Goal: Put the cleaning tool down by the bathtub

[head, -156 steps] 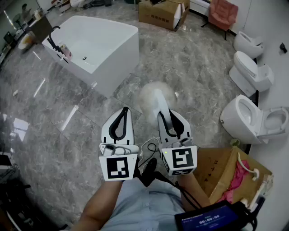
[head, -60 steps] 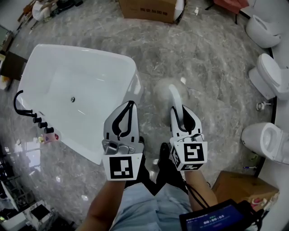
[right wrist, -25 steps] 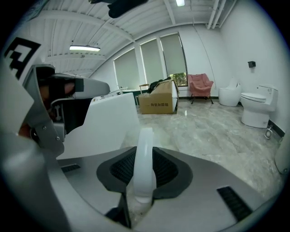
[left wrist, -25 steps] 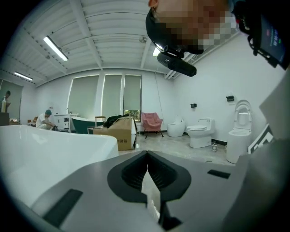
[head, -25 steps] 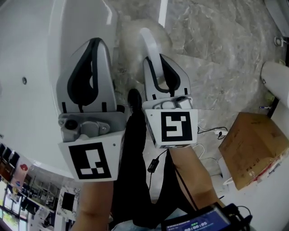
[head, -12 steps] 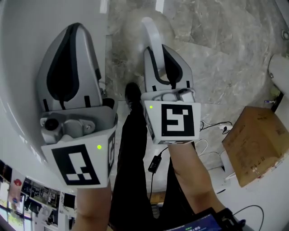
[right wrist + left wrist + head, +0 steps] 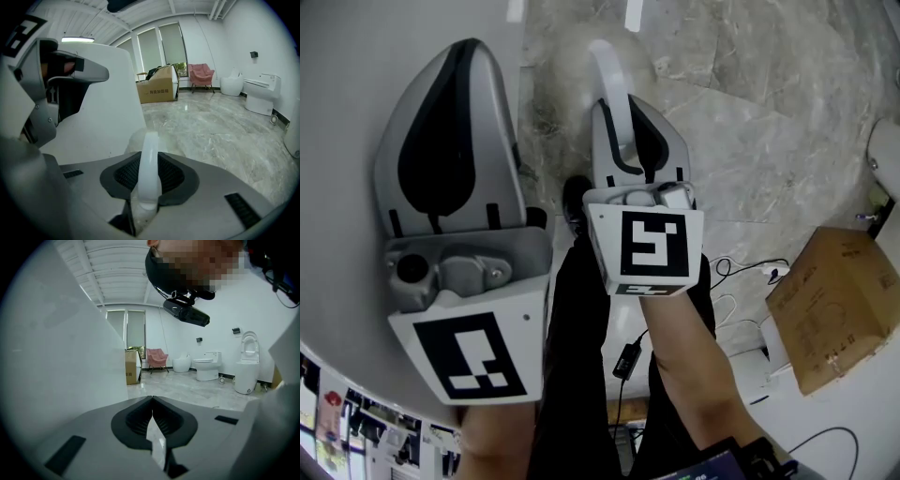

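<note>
The cleaning tool has a white curved handle (image 7: 607, 67) and a pale fluffy head (image 7: 570, 45) that lies low on the marble floor right beside the white bathtub (image 7: 356, 122). My right gripper (image 7: 622, 101) is shut on the handle, which stands up between the pads (image 7: 149, 157); the fluffy head (image 7: 132, 139) shows just past the jaws, against the tub's wall (image 7: 110, 119). My left gripper (image 7: 472, 49) hangs over the tub's rim, shut with nothing in it; its tips meet (image 7: 152, 401).
A person's dark trouser legs (image 7: 581, 356) and a shoe (image 7: 577, 195) stand between the grippers. A cardboard box (image 7: 839, 300) and cables (image 7: 741, 272) lie to the right. Farther off are another box (image 7: 158, 86), a pink chair (image 7: 201, 75) and toilets (image 7: 206, 367).
The view came from mid-floor up to the bathtub. In the last second both grippers shifted slightly; the left now looms larger over the tub. The right keeps its hold on the handle.
</note>
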